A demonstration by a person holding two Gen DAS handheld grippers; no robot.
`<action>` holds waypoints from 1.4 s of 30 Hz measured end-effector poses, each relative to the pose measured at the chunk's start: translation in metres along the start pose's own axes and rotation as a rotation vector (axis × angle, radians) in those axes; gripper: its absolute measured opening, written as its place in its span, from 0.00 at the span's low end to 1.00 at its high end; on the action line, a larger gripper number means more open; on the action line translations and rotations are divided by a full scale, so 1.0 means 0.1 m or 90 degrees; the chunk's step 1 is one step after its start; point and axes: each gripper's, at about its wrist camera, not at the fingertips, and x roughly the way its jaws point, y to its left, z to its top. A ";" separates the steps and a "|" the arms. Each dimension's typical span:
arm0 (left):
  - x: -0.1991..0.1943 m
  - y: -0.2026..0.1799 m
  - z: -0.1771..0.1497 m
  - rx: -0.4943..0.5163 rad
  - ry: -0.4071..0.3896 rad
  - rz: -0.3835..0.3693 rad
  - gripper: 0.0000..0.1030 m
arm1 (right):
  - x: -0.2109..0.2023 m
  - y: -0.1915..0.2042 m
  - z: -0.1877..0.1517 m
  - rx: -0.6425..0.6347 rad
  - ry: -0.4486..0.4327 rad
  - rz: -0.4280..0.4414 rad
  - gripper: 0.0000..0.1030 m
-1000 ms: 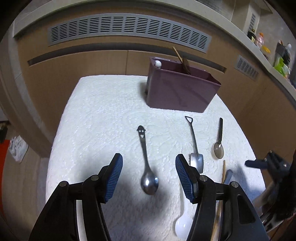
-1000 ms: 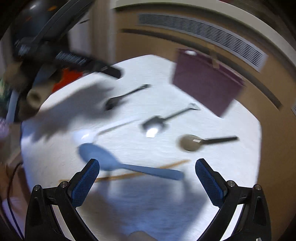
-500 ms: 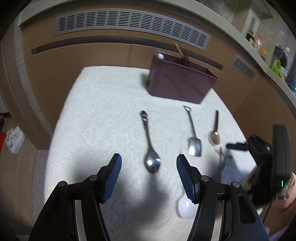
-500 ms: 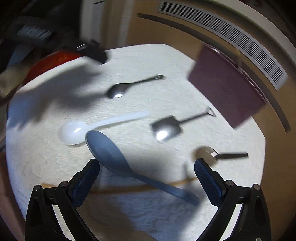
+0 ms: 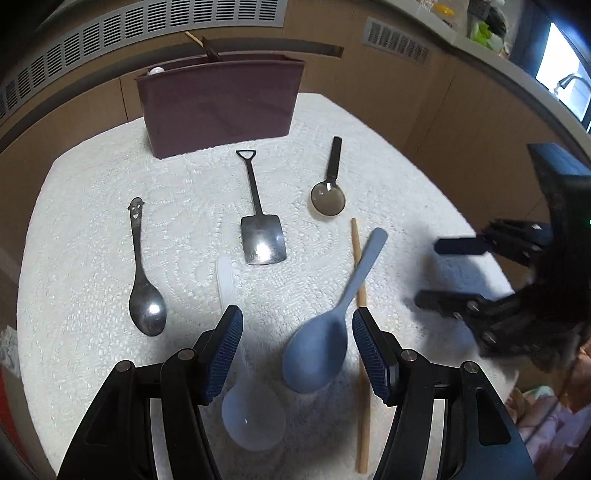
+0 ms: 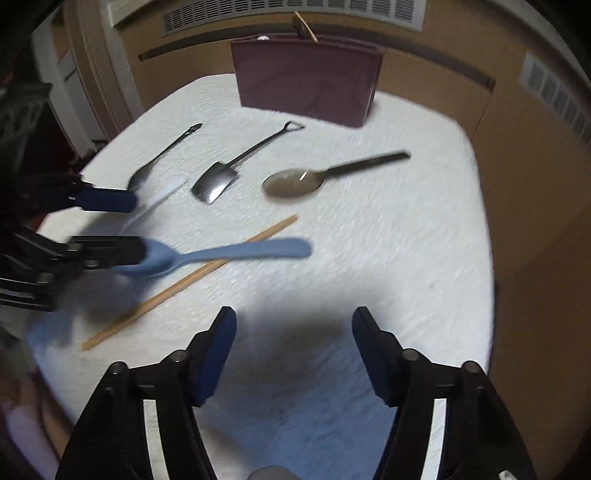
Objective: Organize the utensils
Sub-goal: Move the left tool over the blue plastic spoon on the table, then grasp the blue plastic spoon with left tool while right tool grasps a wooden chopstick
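Observation:
A blue plastic spoon [image 5: 321, 343] lies on the white cloth [image 5: 92, 369], its bowl between the spread fingers of my left gripper [image 5: 297, 350]; the pads do not press on it. A wooden chopstick [image 5: 360, 295] runs under its handle, and a white plastic spoon [image 5: 251, 413] lies just left. Farther back are a smiley-handled metal spoon [image 5: 142, 280], a shovel spoon [image 5: 258, 229] and a black-handled spoon [image 5: 328, 195]. My right gripper [image 6: 295, 332] hangs over bare cloth, its jaws closing with nothing between them.
A maroon utensil holder [image 5: 221, 107] stands at the back of the cloth with a few handles sticking out. Wooden cabinet fronts with vent grilles [image 5: 147, 22] rise behind it. The cloth's right edge [image 6: 480, 221] drops off beside my right gripper.
My left gripper has swung right and lower, from over the smiley spoon to around the blue spoon's bowl. The right gripper's jaws have narrowed, and it has shifted right, off the blue spoon.

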 end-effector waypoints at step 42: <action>0.06 -0.29 -0.14 -0.015 -0.064 0.120 0.34 | -0.31 -0.31 -0.72 0.106 -0.062 -0.134 0.97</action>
